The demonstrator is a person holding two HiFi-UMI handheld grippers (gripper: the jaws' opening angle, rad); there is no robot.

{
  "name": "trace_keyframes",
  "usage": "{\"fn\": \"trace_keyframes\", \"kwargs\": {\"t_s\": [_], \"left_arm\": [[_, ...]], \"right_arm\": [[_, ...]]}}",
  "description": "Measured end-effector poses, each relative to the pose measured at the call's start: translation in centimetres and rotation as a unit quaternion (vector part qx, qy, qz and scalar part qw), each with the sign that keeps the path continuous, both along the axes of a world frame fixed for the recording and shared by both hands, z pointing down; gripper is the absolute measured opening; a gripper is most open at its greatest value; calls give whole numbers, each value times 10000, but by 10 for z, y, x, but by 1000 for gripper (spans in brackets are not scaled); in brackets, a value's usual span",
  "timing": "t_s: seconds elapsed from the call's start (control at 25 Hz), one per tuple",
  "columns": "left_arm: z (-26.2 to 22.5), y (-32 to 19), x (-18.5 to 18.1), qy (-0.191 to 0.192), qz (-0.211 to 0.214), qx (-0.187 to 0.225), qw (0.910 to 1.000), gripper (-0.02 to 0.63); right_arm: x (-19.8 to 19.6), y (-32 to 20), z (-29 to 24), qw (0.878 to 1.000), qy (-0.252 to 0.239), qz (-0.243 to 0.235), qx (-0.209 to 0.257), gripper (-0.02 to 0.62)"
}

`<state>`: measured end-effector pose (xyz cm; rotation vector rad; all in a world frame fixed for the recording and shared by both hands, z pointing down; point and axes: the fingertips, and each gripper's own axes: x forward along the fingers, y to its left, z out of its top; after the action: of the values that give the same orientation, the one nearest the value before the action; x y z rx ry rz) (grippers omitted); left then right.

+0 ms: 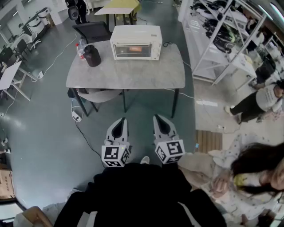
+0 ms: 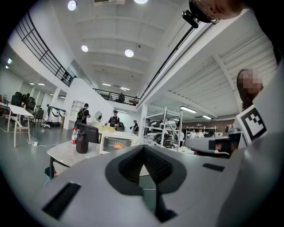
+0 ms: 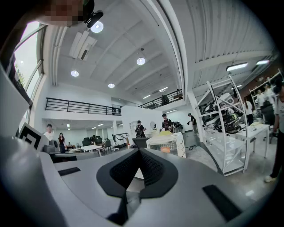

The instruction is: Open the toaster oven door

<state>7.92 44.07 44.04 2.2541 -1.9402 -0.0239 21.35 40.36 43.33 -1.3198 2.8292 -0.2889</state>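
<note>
Toaster oven (image 1: 135,42) sat at far edge of surface (image 1: 133,73), long axis along that edge, shut door facing the person. Left gripper (image 1: 121,120) and right gripper (image 1: 159,119) were clenched, empty, well short of it.

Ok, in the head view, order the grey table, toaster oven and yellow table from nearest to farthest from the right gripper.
1. Grey table, just ahead of the right gripper.
2. Toaster oven, at the table's far edge.
3. Yellow table, beyond it, at the top.

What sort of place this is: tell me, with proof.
Probably a lab or workshop hall: white shelving racks loaded with gear, a mezzanine railing, a toaster oven on a grey table.
</note>
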Motion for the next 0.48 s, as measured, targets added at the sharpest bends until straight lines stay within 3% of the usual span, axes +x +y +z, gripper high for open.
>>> {"fn": "trace_keyframes", "kwargs": {"t_s": [0.48], "left_arm": [[0, 5, 12, -26, -122, -23, 9999, 3]], "right_arm": [[8, -3, -3, 9999, -124, -115, 33, 3]]}}
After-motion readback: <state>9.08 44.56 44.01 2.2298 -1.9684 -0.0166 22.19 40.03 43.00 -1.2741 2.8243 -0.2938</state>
